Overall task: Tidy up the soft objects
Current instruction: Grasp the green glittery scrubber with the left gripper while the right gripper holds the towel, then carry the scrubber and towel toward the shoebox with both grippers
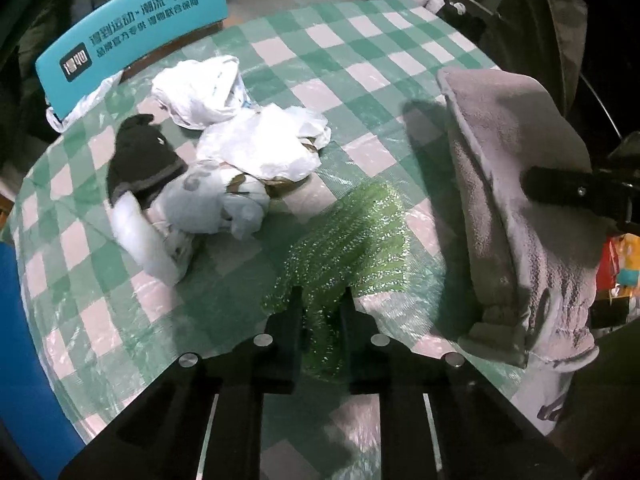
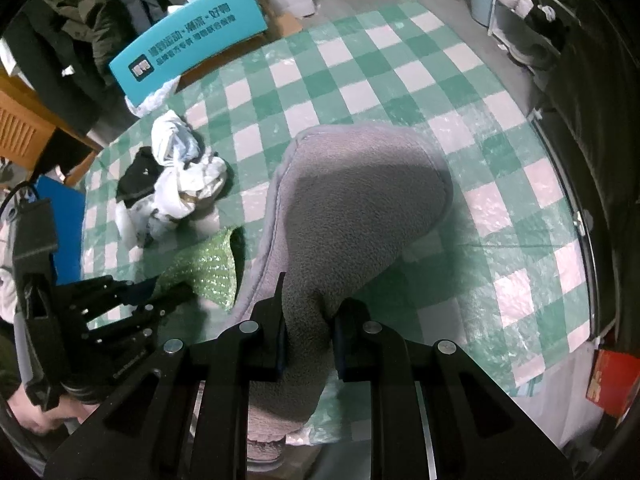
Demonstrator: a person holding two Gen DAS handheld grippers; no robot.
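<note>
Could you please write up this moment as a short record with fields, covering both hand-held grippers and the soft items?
Surface: green-and-white checked cloth
Left hand-held gripper: shut on green bubble wrap
Right hand-held gripper: shut on grey fleece, lifted
Loose pile: white plastic bags, black knit item
Behind pile: teal sign

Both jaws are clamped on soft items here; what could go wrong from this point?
The left gripper pinches only an edge of the green bubble wrap; it might slip or tear when lifted. The grey fleece hangs bulky from the right gripper and could drag over the wrap or knock the white bags.
</note>
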